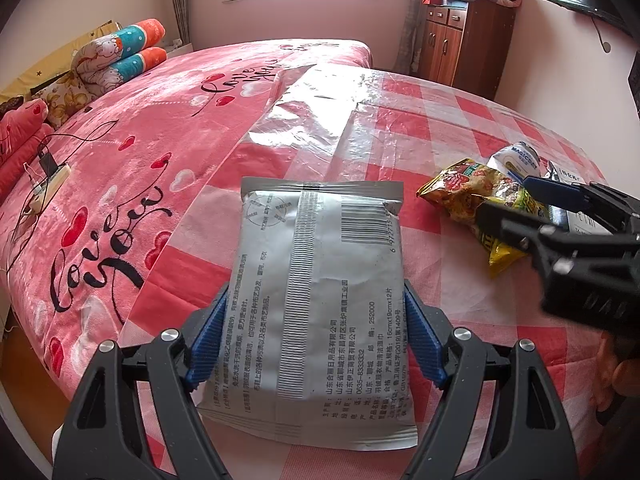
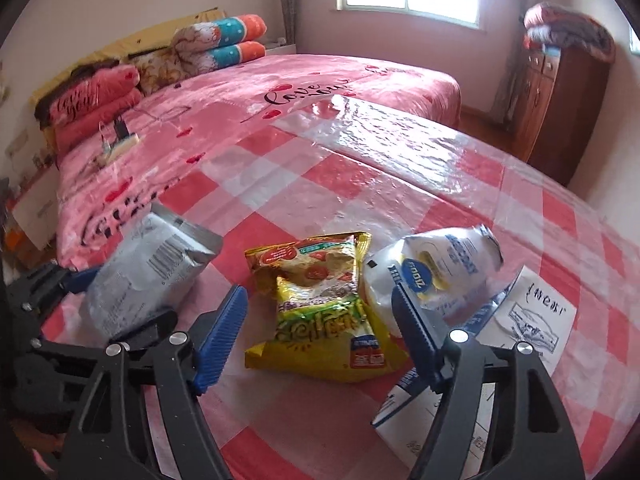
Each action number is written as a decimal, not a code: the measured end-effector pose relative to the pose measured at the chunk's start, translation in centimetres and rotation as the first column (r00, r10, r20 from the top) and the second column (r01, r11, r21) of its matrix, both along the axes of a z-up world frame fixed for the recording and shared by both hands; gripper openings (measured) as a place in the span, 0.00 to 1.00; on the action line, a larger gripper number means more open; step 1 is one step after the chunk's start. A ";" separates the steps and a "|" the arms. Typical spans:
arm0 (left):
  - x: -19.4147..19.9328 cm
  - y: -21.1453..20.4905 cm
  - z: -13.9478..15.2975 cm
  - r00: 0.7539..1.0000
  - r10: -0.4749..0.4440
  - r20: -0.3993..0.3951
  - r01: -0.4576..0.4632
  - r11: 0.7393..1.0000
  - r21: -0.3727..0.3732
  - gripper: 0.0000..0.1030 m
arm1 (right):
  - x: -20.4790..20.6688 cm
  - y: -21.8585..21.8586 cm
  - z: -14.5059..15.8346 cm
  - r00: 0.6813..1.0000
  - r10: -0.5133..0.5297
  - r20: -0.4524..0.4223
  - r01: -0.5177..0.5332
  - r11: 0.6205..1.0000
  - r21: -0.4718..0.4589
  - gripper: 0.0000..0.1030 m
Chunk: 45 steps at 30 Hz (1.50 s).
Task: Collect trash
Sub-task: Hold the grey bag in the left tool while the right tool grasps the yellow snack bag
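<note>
**Left tongs grip the grey packet, right tongs straddle the yellow wrapper**

The left gripper (image 1: 316, 336) is clamped on the grey packet (image 1: 320, 280), blue pads pressing both its long edges, barcode side up, above the checked tablecloth (image 1: 440, 120). Over to the right gripper (image 2: 320, 332): its jaws stand apart, pads touching nothing, with the yellow snack wrapper (image 2: 320, 312) lying on the cloth between them. Just beside that wrapper sits a white-and-blue pouch (image 2: 436, 276), partly behind the right-hand finger, and a printed paper sheet (image 2: 536, 320) lies further right. Beyond the table spreads the pink bed (image 2: 280, 92), with rolled quilts (image 2: 224, 40) at its head.
</note>
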State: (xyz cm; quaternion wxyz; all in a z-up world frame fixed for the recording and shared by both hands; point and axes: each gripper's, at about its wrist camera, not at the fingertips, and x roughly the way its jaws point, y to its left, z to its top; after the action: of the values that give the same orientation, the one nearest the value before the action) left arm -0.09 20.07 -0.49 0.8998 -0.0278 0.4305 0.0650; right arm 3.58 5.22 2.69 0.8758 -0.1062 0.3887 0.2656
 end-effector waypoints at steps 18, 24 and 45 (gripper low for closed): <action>0.0 0.0 0.0 1.000 0.001 0.000 -0.001 1.000 0.001 0.78 | -0.4 1.3 -0.6 0.999 0.029 0.046 -0.026 0.998 -0.051 0.50; 0.0 0.0 0.0 1.000 0.001 0.000 -0.001 1.000 0.002 0.78 | 0.7 1.8 -1.3 0.999 0.035 -0.021 -0.036 0.998 -0.058 0.61; -0.1 0.2 0.2 1.000 0.002 0.001 -0.002 1.000 0.014 0.78 | -0.3 0.7 -1.3 1.000 0.017 -0.025 -0.018 0.999 -0.040 0.43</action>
State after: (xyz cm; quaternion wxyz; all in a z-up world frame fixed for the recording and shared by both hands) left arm -0.19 20.24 -0.32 0.9002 -0.0220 0.4294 0.0691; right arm 3.32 5.91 1.37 0.8662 -0.1238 0.4040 0.2667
